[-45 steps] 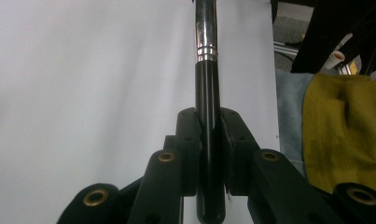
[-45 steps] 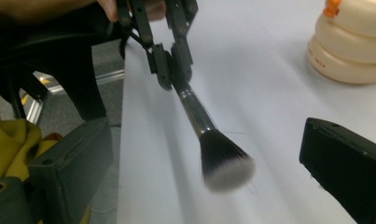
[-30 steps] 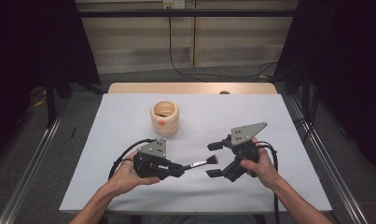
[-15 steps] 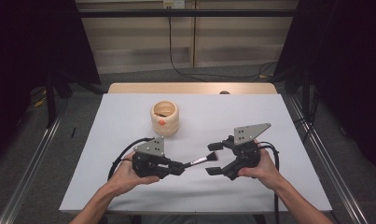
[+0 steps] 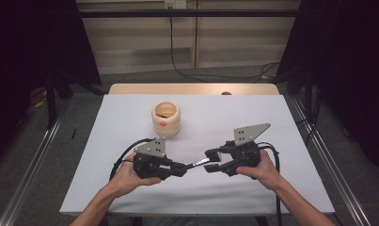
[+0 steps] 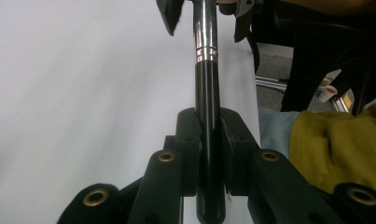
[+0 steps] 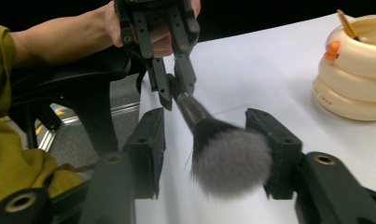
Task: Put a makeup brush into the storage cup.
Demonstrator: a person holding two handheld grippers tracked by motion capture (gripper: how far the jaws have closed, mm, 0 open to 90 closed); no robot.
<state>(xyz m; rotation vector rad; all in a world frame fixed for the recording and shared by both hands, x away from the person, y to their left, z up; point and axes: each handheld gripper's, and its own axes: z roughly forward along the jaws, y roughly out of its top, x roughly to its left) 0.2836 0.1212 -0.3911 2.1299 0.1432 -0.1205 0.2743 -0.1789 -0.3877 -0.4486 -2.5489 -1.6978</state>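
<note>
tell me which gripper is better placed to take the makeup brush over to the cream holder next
Left, probably. The left gripper is shut on the makeup brush handle, while the right gripper is open with the bristles between its jaws, gripping nothing. The cream ringed holder also sits nearer the left side.

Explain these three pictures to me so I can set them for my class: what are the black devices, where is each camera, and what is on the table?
There is no robot here. A person sits at a table covered in white and holds a hand-operated gripper in each hand; each has two black jaws.

The wide picture comes from a fixed camera above, looking forward and down. The other two come from small cameras riding on each gripper, looking along its jaws.

The left gripper is shut on the black handle of a makeup brush. The brush reaches toward the right gripper, whose jaws stand open on either side of the soft bristles, not closed on them.

Farther back on the table stands a cream holder shaped like stacked rings, with a small orange mark on its side.
</note>
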